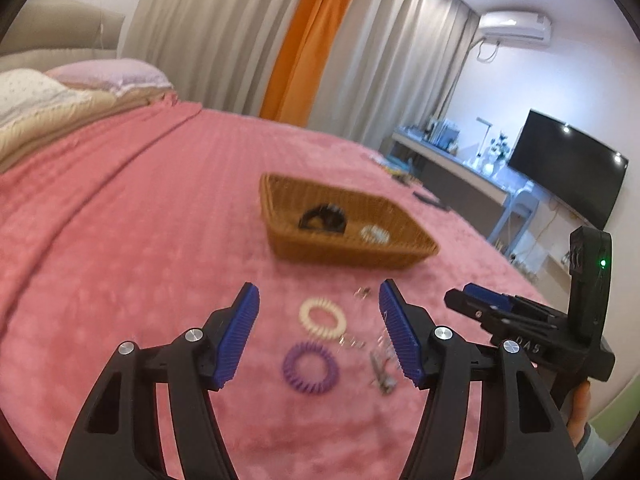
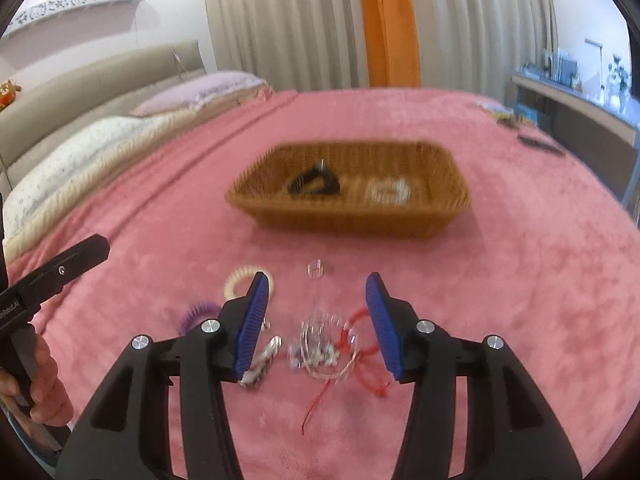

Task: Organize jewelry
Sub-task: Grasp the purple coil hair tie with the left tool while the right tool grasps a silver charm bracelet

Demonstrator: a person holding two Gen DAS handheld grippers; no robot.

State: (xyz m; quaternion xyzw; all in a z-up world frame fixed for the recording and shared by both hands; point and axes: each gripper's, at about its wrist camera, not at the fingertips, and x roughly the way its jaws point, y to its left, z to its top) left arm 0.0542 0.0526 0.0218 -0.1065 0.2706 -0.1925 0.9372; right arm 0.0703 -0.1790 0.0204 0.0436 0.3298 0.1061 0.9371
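Observation:
A brown wicker basket (image 1: 416, 250) (image 2: 280, 210) sits on the pink bedspread and holds a black hair clip (image 1: 322, 219) (image 2: 314, 185) and a white coil tie (image 1: 375, 234) (image 2: 390, 192). In front of it lie a cream coil tie (image 1: 322, 316) (image 2: 240, 280), a purple coil tie (image 1: 311, 367) (image 2: 196, 312), a silver clip (image 1: 382, 372) (image 2: 264, 360), a small clear ring (image 2: 316, 271) and a silver bracelet with red cord (image 2: 324, 344). My left gripper (image 1: 318, 334) is open above the coil ties. My right gripper (image 2: 314, 320) is open above the bracelet.
Pillows (image 2: 80, 152) and a headboard lie at the left. A desk with small items (image 1: 448, 152) and a dark TV (image 1: 568, 168) stand beyond the bed's right edge. Small dark objects (image 2: 536, 140) lie near the bed's far right corner.

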